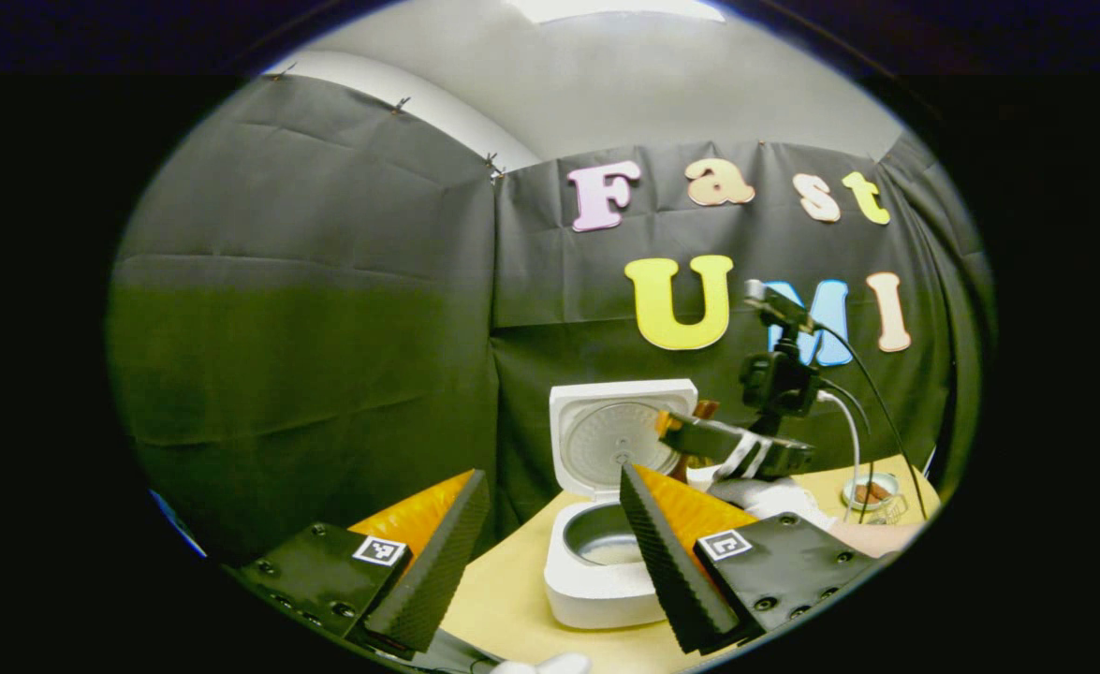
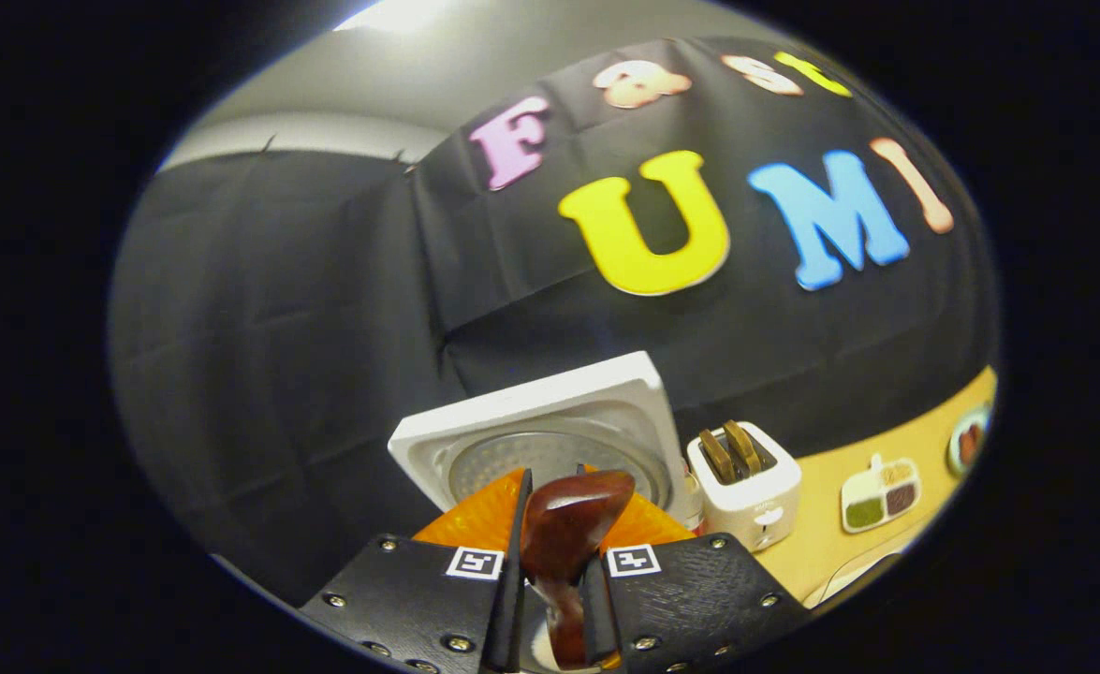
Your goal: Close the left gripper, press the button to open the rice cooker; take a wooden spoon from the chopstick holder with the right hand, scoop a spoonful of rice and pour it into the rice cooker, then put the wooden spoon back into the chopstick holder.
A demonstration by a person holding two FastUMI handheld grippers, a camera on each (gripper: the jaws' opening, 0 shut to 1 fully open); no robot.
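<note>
Overhead light, dim booth, perhaps motion-blurred edges

toaster (image 2: 746, 487) w/ bread, divided dish (image 2: 879, 494)

**Wooden spoon clamped in front of the open cooker lid**

Right gripper (image 2: 554, 552) closed on the wooden spoon (image 2: 568, 529), handle pinched between both fingers, dark glossy bowl standing up above the tips. Just behind, the raised white lid of the rice cooker (image 2: 550, 412), round inner plate facing the camera. To the right, on the tan table (image 2: 821, 552), a white toaster (image 2: 746, 491) with two slices in its slots, then a small divided dish (image 2: 877, 496) near the edge.
</note>
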